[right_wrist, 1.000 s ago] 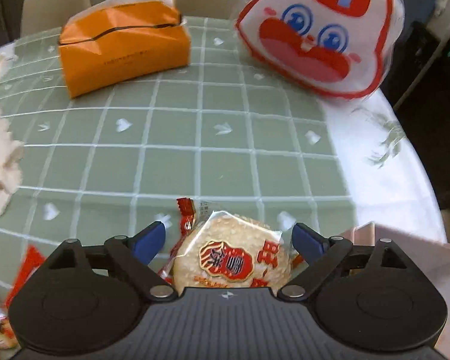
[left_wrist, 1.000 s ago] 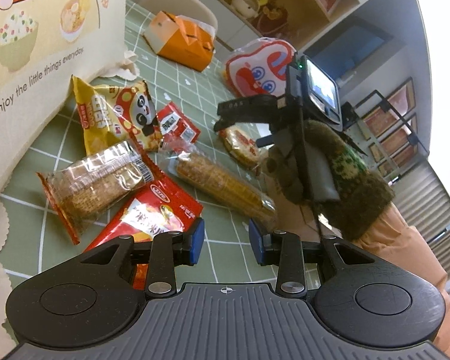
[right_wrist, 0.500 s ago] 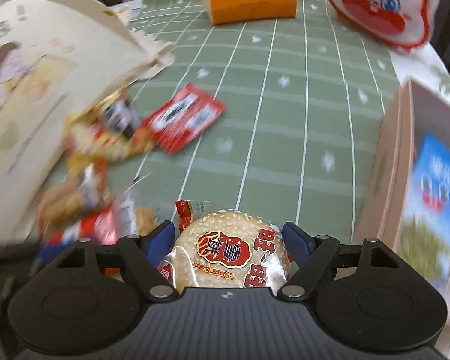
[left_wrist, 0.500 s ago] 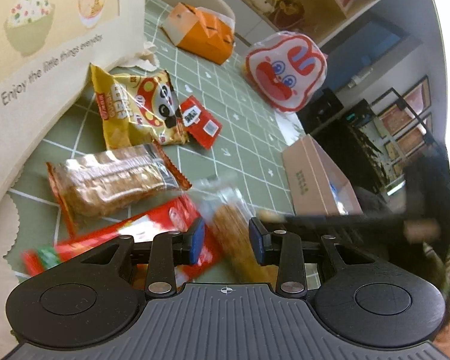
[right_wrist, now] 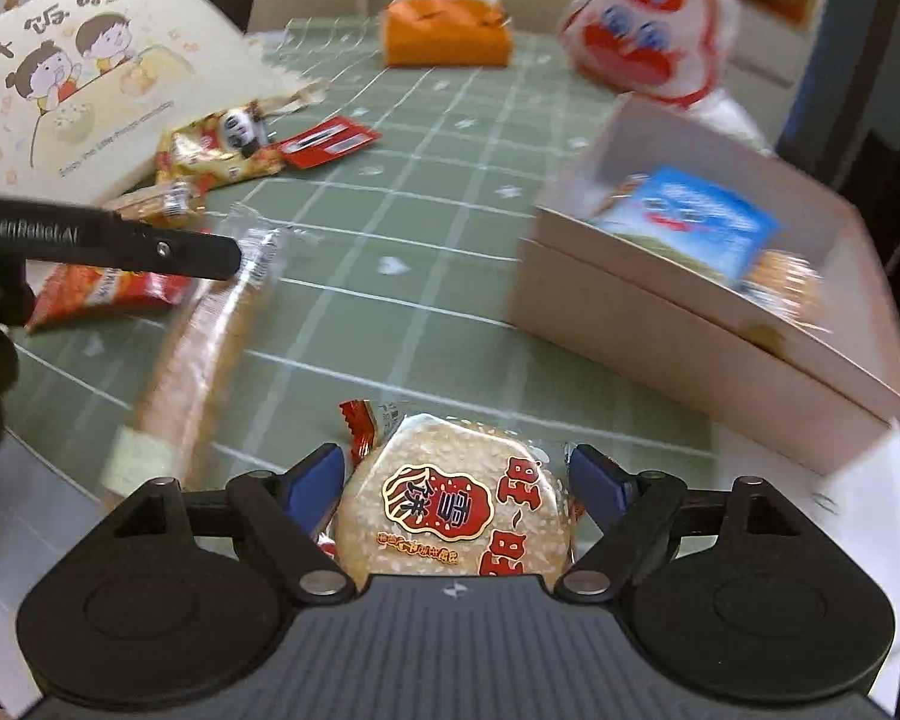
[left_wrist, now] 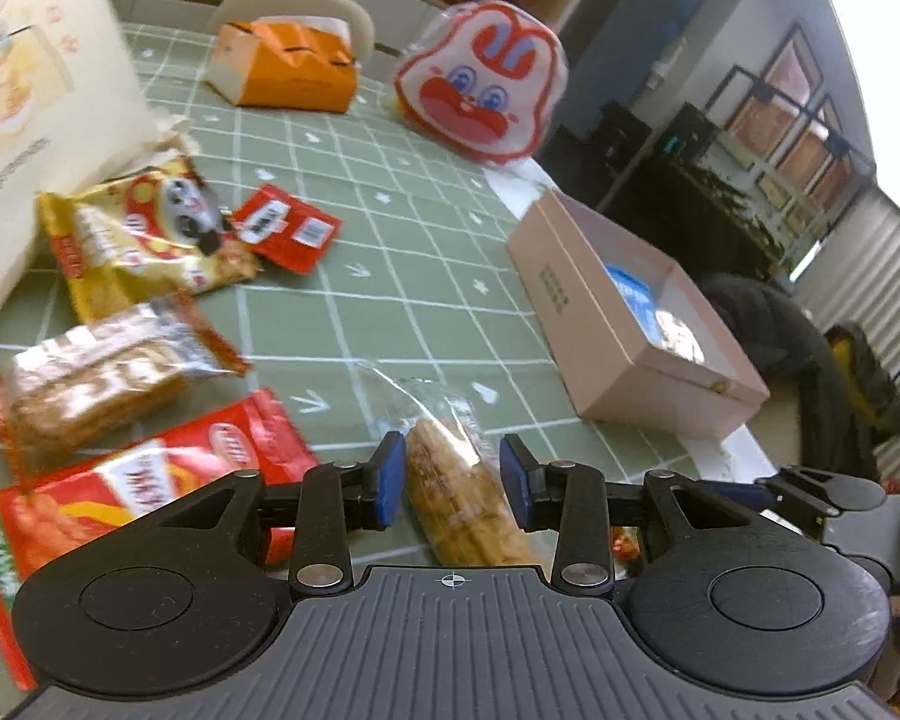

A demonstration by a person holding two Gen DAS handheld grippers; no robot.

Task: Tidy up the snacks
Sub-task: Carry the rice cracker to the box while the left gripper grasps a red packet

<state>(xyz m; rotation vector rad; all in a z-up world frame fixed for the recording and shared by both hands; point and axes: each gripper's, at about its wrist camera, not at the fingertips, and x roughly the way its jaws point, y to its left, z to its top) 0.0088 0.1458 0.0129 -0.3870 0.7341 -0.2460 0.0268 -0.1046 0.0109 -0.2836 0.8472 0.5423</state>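
My left gripper point(left_wrist: 452, 483) is shut on a clear-wrapped corn cob point(left_wrist: 459, 483) and holds it above the table; the cob also shows in the right wrist view point(right_wrist: 204, 354). My right gripper point(right_wrist: 457, 483) is shut on a round rice cracker packet point(right_wrist: 453, 510), just left of and nearer than the open cardboard box point(right_wrist: 678, 324). The box point(left_wrist: 624, 324) holds a blue packet point(right_wrist: 684, 222) and some crackers. Loose snacks lie at left: a yellow panda bag point(left_wrist: 144, 234), a small red packet point(left_wrist: 285, 228), a clear cracker pack point(left_wrist: 96, 378), a red pouch point(left_wrist: 150, 480).
A cream printed tote bag point(right_wrist: 96, 78) stands at the left. An orange tissue box point(left_wrist: 288, 69) and a rabbit-face bag point(left_wrist: 480, 90) sit at the far side. The green grid tablecloth point(left_wrist: 402, 276) covers the table; its edge runs close on the right.
My left gripper has closed around the corn cob and lifted it. My right gripper has carried the rice cracker back and to the right, toward the cardboard box.
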